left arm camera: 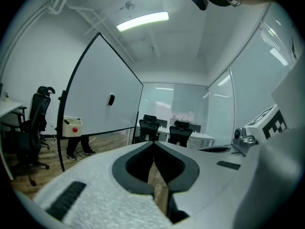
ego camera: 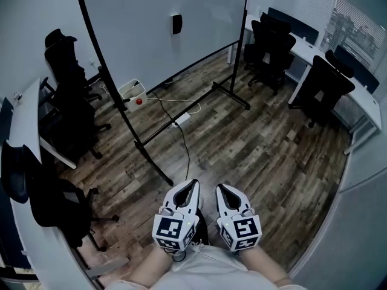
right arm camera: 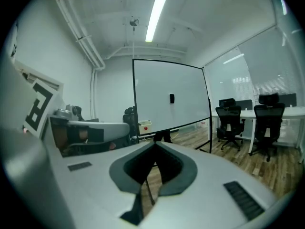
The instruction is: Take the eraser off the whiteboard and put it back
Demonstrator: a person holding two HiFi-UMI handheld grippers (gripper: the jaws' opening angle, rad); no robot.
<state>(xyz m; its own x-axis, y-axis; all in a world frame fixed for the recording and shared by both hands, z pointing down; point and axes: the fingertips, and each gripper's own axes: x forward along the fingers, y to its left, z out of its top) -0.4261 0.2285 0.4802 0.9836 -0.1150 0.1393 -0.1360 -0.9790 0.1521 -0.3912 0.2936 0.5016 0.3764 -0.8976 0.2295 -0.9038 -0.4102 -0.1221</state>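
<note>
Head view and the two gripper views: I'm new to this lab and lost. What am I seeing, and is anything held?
No robot here: a person holds two grippers, left gripper and right gripper. The head view looks down from the person's head; each gripper view rides on one gripper, looking along its jaws. Both pairs of jaws are together and hold nothing. Ahead stands a whiteboard on a wooden floor, with a dark eraser stuck on it, and office chairs around.
</note>
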